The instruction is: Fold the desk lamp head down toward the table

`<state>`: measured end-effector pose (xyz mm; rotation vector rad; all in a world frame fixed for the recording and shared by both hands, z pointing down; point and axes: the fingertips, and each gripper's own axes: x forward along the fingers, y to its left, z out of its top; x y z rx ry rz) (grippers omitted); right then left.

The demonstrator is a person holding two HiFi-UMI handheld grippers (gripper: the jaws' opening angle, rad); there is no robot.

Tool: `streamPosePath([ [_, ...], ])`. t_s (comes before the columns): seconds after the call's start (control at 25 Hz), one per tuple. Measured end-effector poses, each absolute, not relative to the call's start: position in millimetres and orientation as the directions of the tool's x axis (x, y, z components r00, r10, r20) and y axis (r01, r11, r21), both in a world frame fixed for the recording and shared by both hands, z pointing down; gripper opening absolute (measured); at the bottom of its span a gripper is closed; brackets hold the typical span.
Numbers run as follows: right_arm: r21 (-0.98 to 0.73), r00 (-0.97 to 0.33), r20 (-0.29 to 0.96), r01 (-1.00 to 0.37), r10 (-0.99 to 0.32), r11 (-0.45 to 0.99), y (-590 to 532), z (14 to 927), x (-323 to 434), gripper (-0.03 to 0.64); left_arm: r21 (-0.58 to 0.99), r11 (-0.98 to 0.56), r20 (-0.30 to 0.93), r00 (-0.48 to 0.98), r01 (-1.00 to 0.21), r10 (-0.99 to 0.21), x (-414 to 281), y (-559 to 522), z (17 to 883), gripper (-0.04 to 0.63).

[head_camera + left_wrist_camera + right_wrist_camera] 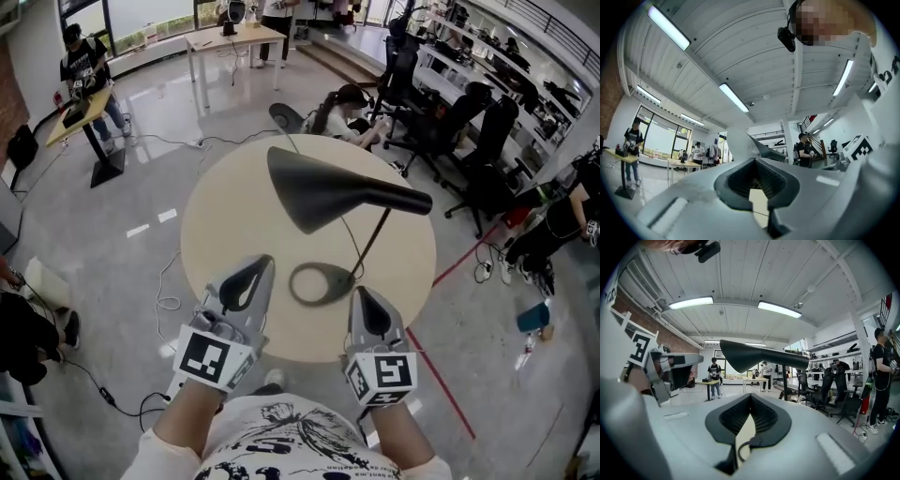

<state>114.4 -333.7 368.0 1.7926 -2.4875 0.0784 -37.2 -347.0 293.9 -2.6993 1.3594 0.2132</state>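
Note:
A black desk lamp stands on the round beige table point(225, 216). Its cone-shaped head point(323, 192) is raised on a thin arm point(370, 242) above an oval ring base point(319, 284). My left gripper point(262, 263) is shut and holds nothing, over the table's near edge just left of the base. Just right of the base, my right gripper point(362, 293) is also shut and holds nothing. Neither touches the lamp. In the right gripper view the lamp head point(759, 357) hangs above and beyond my right gripper point(751, 395). The left gripper view shows the lamp head point(771, 152) past my left gripper point(754, 160).
Black office chairs point(469, 122) and desks stand to the right. A person sits on the floor point(342, 108) just behind the table. Cables point(169, 281) trail on the floor at left, and a red line point(450, 375) runs at right. A long table point(234, 42) stands far back.

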Motion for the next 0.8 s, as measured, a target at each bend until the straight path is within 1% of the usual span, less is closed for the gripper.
streamPosePath([
  [0.16,0.011,-0.329,0.088,-0.944,-0.94,0.331,-353.5,367.0,94.6,0.009,-0.105,-0.598,-0.266,0.602,-0.794,-0.753,-46.3,-364.3,245.9,0.006],
  [0.28,0.013,-0.342,0.086,-0.939,-0.936,0.344,-363.7,368.0,82.6,0.009,-0.121,-0.619,-0.305,0.623,-0.776,-0.72,-49.3,-375.7,217.3,0.006],
  [0.48,0.026,-0.333,0.084,-0.941,-0.939,0.336,-375.2,370.3,76.5,0.009,-0.176,-0.634,-0.292,0.655,-0.753,-0.697,-45.6,-395.3,202.1,0.006],
  [0.68,0.03,-0.32,0.093,-0.946,-0.943,0.324,-382.4,371.4,70.8,0.009,-0.17,-0.651,-0.327,0.665,-0.74,-0.671,-44.6,-403.7,183.4,0.006],
  [0.8,0.018,-0.315,0.107,-0.948,-0.943,0.318,-383.7,377.9,70.6,0.009,-0.197,-0.667,-0.303,0.692,-0.718,-0.655,-35.4,-407.8,183.8,0.006],
])
